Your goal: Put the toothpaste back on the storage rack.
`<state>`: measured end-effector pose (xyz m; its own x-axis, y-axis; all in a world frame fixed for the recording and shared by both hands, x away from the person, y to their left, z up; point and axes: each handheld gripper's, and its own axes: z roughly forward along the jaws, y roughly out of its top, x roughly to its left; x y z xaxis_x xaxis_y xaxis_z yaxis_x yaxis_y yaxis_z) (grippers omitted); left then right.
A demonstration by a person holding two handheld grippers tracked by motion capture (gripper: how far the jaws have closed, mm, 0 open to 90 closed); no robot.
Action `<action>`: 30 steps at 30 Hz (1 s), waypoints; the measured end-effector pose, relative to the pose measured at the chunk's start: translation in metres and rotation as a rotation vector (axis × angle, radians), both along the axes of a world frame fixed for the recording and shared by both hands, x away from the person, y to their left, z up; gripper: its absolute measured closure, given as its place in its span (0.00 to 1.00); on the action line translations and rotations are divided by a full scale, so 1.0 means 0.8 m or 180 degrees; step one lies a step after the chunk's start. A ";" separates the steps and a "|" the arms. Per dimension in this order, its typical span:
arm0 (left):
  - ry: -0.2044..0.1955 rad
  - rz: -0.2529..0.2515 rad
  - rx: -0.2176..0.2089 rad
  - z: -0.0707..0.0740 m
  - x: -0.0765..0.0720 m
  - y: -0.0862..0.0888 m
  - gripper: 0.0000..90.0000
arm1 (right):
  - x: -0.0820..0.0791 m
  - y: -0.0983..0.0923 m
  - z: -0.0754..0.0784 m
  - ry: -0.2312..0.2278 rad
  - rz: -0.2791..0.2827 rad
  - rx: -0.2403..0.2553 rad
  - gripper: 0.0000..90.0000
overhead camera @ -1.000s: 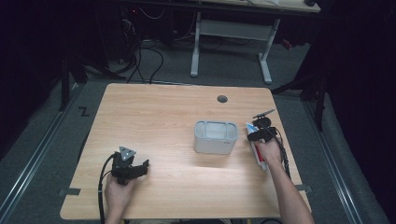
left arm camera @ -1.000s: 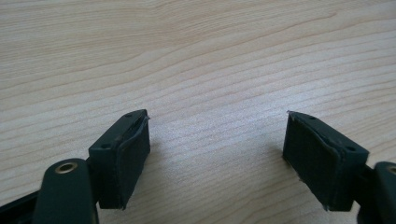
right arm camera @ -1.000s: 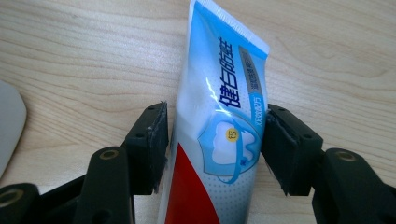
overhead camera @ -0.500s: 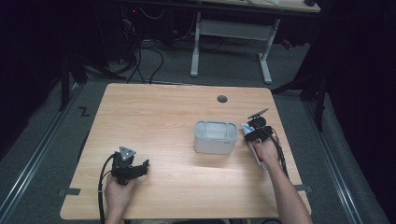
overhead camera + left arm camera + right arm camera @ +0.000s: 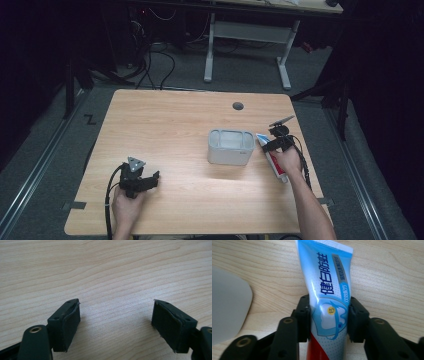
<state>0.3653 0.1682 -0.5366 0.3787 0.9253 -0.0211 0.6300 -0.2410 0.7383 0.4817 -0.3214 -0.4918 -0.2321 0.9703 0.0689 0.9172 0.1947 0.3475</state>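
Note:
A blue, white and red toothpaste tube [image 5: 327, 290] lies flat on the wooden table [image 5: 170, 120], just right of a grey box-shaped container [image 5: 230, 146]. My right gripper [image 5: 328, 320] has just been closing on it, and both pads now press the tube's sides. In the high view the tube [image 5: 274, 161] runs toward the person's right hand, with the right gripper [image 5: 272, 144] over its far end. My left gripper [image 5: 142, 181] rests near the table's front left. Its jaws [image 5: 116, 322] stand wide apart over bare wood with nothing between them.
A round cable hole [image 5: 238, 106] sits near the table's far edge. Beyond the table a white desk frame [image 5: 250, 35] and cables lie on the dark floor. Bare wood spreads between the container and the left gripper.
The right gripper has shifted slightly toward the container and closed its jaws onto the toothpaste tube. The left gripper has not moved.

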 end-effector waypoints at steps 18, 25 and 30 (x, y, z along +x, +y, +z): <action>0.0002 0.0001 -0.0007 0.000 0.000 0.000 0.26 | -0.011 0.008 0.013 -0.0193 0.0251 0.0159 0.77; 0.0002 0.0001 -0.0011 0.000 0.000 0.000 0.26 | -0.023 -0.003 0.021 -0.0339 0.0208 0.0346 0.77; 0.0001 0.0009 0.0021 0.000 0.001 -0.001 0.26 | -0.031 -0.010 0.028 -0.0424 0.0262 0.0400 0.77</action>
